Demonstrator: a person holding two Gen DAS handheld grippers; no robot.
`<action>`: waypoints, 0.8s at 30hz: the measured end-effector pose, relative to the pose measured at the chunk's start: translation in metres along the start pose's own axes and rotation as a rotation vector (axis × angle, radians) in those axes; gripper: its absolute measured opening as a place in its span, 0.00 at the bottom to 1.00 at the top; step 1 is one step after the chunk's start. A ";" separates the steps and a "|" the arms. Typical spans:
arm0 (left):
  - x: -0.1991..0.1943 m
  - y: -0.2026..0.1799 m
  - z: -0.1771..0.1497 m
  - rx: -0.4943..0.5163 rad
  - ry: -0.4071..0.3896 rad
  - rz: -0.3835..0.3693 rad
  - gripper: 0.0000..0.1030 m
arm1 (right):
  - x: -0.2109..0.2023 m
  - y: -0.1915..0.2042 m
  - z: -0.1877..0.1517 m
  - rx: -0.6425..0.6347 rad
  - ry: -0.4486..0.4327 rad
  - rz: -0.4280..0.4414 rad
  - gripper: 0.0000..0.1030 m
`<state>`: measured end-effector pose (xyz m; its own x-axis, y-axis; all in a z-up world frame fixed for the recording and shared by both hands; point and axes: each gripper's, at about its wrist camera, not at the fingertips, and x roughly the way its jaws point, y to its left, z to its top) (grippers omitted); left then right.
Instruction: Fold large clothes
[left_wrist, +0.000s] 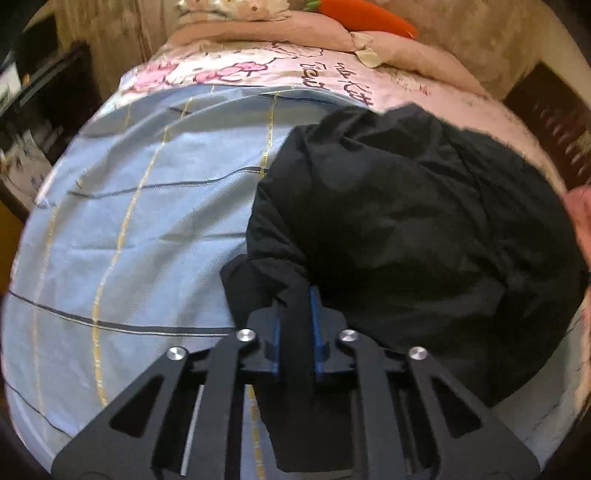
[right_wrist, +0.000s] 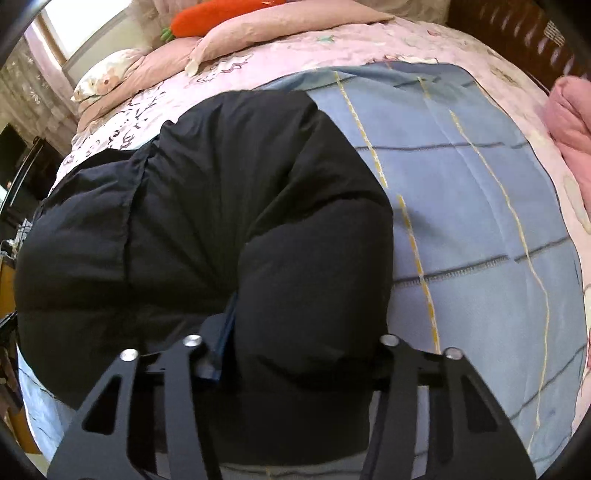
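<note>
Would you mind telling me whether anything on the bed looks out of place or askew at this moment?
The black jacket is bunched in a puffy heap on the blue checked blanket rather than lying flat. Both the left gripper and right gripper have fabric between their jaws. Nothing looks spilled or damaged.

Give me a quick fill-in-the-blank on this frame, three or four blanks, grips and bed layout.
1. The left gripper is shut on a fold of the puffy ____ padded jacket.
2. The jacket lies on a light ____ checked blanket spread over the pink printed bedsheet.
3. The plush toy by the pillows is shaped like a ____.
4. The right gripper holds a ____ bundle of jacket than the left.

Missing words: black; blue; carrot; thicker
</note>
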<state>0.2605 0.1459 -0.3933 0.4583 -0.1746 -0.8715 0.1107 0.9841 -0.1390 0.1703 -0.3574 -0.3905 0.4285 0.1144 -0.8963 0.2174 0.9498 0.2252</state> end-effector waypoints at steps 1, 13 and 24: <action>-0.002 0.004 0.000 -0.017 0.005 -0.024 0.08 | -0.003 -0.005 0.001 0.016 0.012 0.014 0.36; 0.004 0.000 -0.023 0.029 0.068 -0.024 0.14 | 0.008 0.004 -0.007 0.037 0.099 -0.036 0.30; -0.088 -0.014 -0.023 -0.049 -0.314 0.242 0.98 | -0.081 0.035 -0.014 0.035 -0.378 -0.365 0.86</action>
<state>0.1984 0.1487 -0.3253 0.7141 0.0683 -0.6967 -0.0722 0.9971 0.0238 0.1312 -0.3293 -0.3148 0.6046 -0.3410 -0.7199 0.4379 0.8972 -0.0572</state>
